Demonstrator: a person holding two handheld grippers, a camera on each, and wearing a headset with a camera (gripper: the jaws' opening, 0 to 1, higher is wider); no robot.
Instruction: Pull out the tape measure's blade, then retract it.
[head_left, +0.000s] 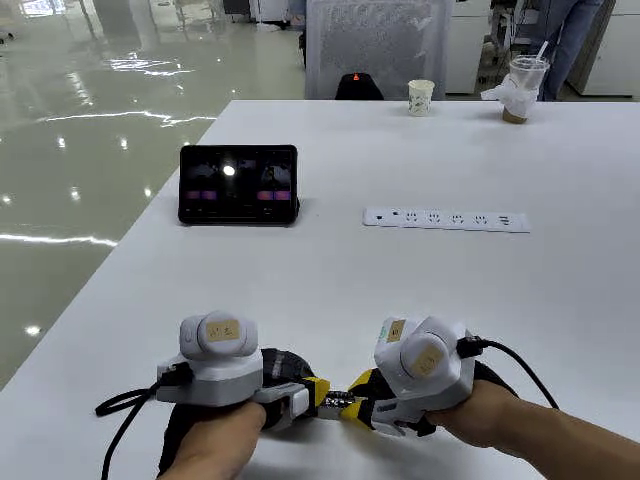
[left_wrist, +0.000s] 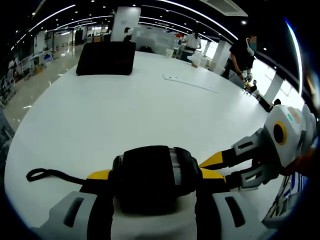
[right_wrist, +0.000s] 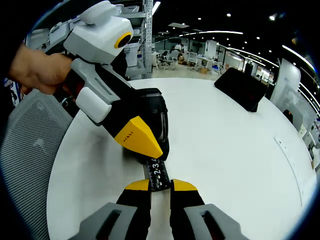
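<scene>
Head view: left gripper (head_left: 308, 392) and right gripper (head_left: 357, 406) low on white tabletop (head_left: 400, 270), tips nearly meeting.
Left gripper view: jaws clamp black rounded tape-measure case (left_wrist: 150, 167), anchoring it.
Right gripper view: jaws narrow, pinching short black numbered blade (right_wrist: 157, 173) for pulling.

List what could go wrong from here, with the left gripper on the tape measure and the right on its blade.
1. The right gripper pinches the narrow blade with just its jaw tips. If it slips, the blade would likely snap back into the case.
2. The left gripper clamps the rounded case by its sides. A pull off the blade's line could twist the case loose.
</scene>
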